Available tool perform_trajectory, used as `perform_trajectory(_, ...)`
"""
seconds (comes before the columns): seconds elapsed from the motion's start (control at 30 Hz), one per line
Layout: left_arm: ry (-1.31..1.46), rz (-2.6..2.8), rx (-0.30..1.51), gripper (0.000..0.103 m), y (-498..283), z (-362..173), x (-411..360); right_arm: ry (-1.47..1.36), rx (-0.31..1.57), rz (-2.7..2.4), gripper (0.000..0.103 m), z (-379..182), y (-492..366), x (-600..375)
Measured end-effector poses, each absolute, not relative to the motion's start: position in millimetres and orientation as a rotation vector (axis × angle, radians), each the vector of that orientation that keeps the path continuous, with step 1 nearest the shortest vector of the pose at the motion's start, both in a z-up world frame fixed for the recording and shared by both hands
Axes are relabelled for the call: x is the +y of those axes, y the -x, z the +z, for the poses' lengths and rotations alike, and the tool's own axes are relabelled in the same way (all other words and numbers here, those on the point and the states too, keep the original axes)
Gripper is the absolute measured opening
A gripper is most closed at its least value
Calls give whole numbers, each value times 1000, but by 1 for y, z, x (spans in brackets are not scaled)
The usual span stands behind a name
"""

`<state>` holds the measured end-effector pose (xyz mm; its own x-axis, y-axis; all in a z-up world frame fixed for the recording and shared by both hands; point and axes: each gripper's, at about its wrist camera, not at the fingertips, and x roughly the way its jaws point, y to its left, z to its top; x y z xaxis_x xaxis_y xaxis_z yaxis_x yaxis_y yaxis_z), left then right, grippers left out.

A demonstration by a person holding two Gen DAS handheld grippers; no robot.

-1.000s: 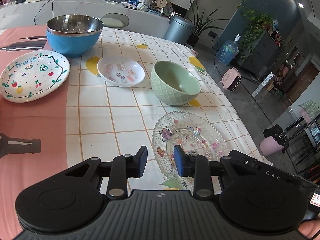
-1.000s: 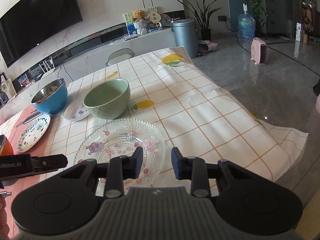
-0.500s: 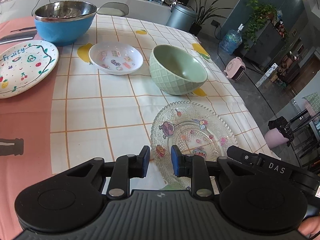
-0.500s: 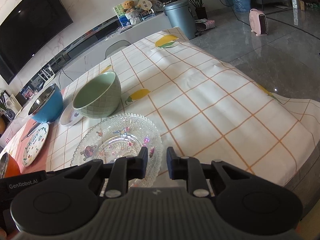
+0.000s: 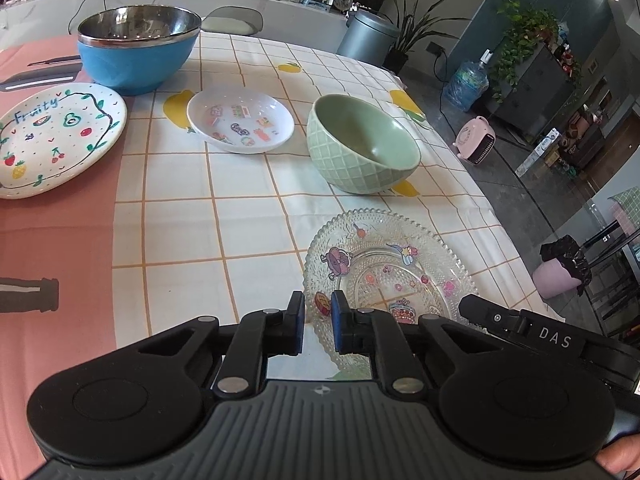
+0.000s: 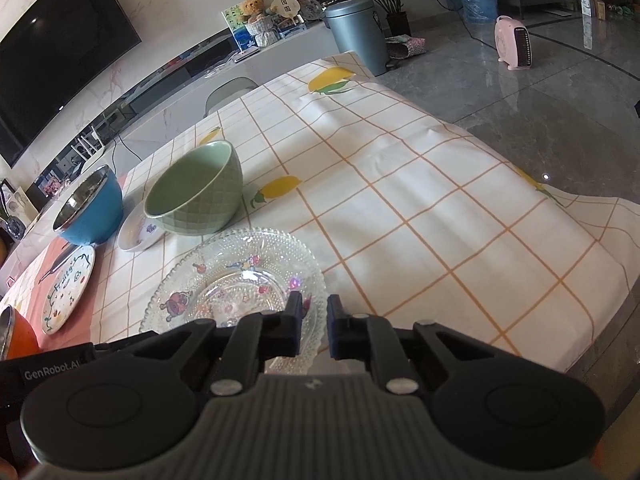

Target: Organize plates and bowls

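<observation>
A clear glass plate with cartoon stickers lies on the checked tablecloth, also in the right wrist view. My left gripper straddles its left rim, jaws narrowly apart. My right gripper straddles its right rim, jaws narrowly apart. Behind it stand a green bowl, a small white sticker dish, a blue steel-lined bowl and a white "Fruity" plate.
The table edge runs close on the right, with grey floor beyond. A chair and a grey bin stand behind the table. An orange object sits at the left edge.
Both grippers have narrowed their jaws and moved in onto the opposite rims of the glass plate. The dishes have not moved.
</observation>
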<state>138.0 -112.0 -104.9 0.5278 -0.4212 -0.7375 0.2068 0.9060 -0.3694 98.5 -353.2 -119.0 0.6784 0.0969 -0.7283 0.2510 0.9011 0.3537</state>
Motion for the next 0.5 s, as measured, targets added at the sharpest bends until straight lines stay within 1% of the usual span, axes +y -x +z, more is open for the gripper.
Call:
perform_trajectory(0.27,260,-327,922,14,-121,-93,-84,-457,856,-40,10,-113,-92,-332)
perform_trajectory(0.5,278,-241,909,14,-97,-88,-36,-445,892,54,9,-112,-88,-291)
